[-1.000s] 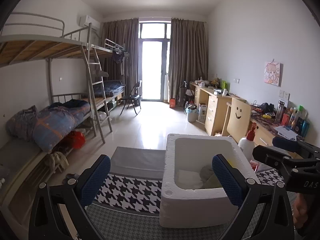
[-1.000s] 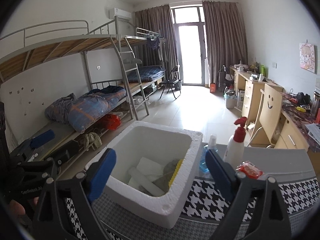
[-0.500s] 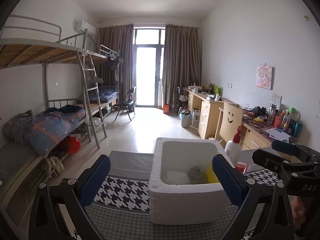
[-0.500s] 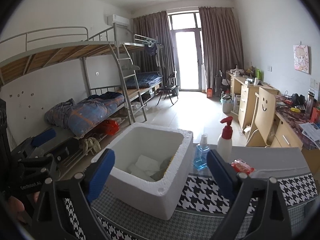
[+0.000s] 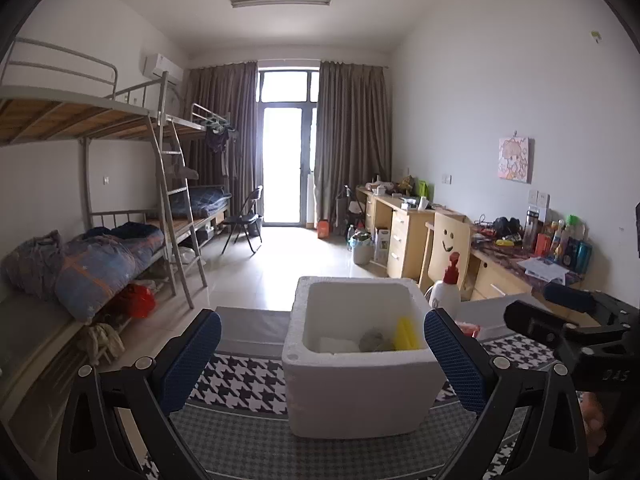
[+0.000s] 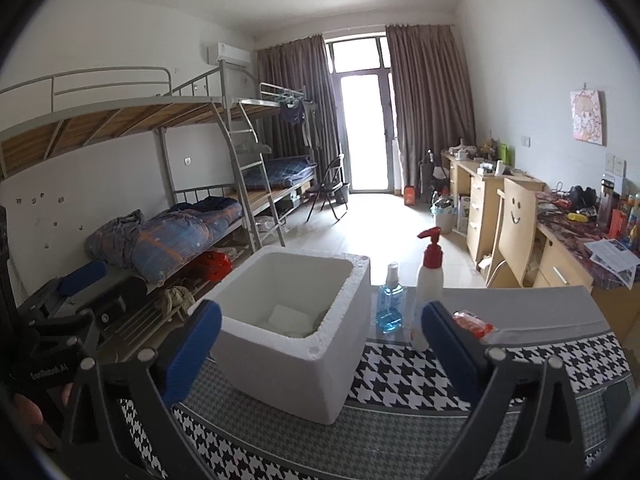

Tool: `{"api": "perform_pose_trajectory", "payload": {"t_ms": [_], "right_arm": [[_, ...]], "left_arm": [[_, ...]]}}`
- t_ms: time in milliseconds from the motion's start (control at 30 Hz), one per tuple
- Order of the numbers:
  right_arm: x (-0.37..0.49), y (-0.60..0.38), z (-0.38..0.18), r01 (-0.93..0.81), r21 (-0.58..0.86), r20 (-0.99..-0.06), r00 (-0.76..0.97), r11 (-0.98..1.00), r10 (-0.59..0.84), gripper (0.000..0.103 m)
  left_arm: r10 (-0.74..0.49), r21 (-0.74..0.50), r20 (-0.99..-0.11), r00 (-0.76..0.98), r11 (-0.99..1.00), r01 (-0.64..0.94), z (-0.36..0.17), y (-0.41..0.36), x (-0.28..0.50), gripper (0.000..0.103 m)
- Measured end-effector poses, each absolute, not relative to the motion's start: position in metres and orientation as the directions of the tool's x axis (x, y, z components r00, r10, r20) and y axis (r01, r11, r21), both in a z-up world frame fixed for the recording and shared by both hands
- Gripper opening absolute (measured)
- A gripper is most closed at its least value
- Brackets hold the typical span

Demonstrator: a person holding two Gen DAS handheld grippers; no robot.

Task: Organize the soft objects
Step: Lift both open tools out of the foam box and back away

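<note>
Dormitory room, daylight coming through a glass door [image 5: 282, 164] between brown curtains: metal bunk beds [image 5: 100, 184] line one wall, wooden desks [image 5: 404, 228] the other, and a table under a houndstooth-patterned cloth [image 6: 404, 364] fills the foreground. On that cloth stands a white foam box [image 5: 360, 392], open at the top. Inside it, as the left wrist view shows, lie the soft items — a yellow piece [image 5: 406, 334] upright against the right-hand wall, a grey crumpled piece [image 5: 374, 342] beside it, and a flat white piece [image 5: 336, 345] on the floor of the box. From the right wrist view only the white piece can be made out.

Just beside the box, on its right, are a white pump bottle with a red top [image 6: 429, 292], a small blue spray bottle [image 6: 390, 300] and a red-wrapped packet [image 6: 472, 322].

Both tools are held back from the box, near the table's front edge. The left gripper [image 5: 322, 360] has its blue-padded jaws spread wide with nothing between them — the box sits well beyond the pads. The right gripper [image 6: 322, 352] has just been opening and now stands spread equally wide, its jaws also empty and clear of the box. A fingertip of the person shows at the lower edge of each view.
</note>
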State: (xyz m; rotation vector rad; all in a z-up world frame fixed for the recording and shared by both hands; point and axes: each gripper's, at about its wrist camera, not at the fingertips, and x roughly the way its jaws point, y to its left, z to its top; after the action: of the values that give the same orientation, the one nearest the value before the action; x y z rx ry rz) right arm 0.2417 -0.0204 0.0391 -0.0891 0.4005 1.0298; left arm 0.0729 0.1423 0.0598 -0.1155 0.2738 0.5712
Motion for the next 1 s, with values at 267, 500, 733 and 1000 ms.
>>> {"api": "perform_pose_trajectory", "payload": {"t_ms": [267, 500, 733, 1000], "right_arm": [[0.229, -0.033, 0.038, -0.848, 0.122, -0.339, 0.453, 0.516, 0.824, 0.102], [0.219, -0.044, 0.034, -0.846, 0.105, -0.317, 0.470, 0.523, 0.824, 0.102], [0.211, -0.060, 0.027, -0.840, 0.115, -0.287, 0.483, 0.531, 0.827, 0.102], [0.203, -0.077, 0.019, -0.829, 0.113, -0.274, 0.504, 0.548, 0.819, 0.102]], "left_arm": [[0.510, -0.049, -0.269, 0.817, 0.840, -0.540, 0.058, 0.139, 0.062, 0.102], [0.507, -0.061, -0.225, 0.832, 0.845, -0.531, 0.056, 0.129, 0.046, 0.102], [0.509, -0.046, -0.202, 0.837, 0.849, -0.527, 0.050, 0.119, 0.039, 0.102], [0.518, -0.033, -0.187, 0.835, 0.846, -0.533, 0.043, 0.107, 0.034, 0.102]]}}
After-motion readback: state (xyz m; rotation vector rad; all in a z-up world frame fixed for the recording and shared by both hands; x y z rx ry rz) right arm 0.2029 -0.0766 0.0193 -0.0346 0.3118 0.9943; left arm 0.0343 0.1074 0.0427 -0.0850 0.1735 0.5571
